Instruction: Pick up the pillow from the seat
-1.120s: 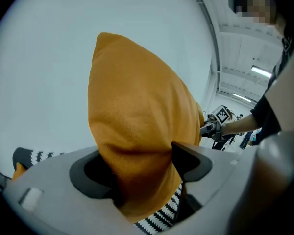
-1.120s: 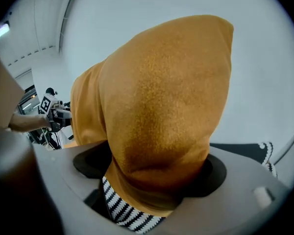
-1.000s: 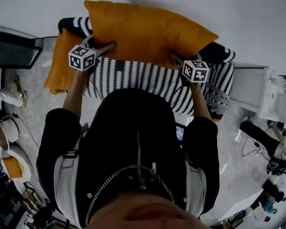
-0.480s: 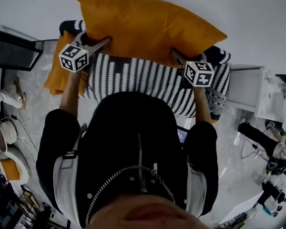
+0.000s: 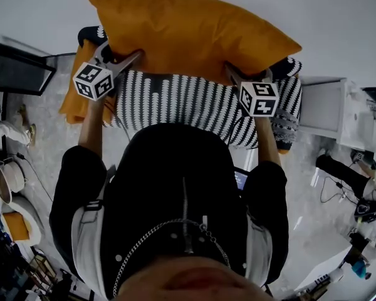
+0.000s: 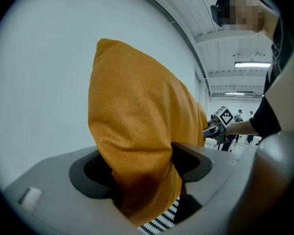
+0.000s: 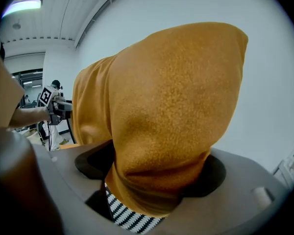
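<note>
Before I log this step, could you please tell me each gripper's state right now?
Left gripper: closed on the orange pillow.
Right gripper: closed on the orange pillow too.

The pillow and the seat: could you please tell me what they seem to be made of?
Pillow: probably a soft orange fabric, matte, with fine grainy texture and creases where pinched. Seat: apparently woven or knitted cloth, matte, judging by its black-and-white zigzag stripes; the fibre is unclear.

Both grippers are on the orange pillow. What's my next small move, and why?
Probably raise both together, level: the left gripper and right gripper each clamp an end of the plump orange fabric pillow, and its lower edge looks barely clear of the black-and-white striped seat.
</note>
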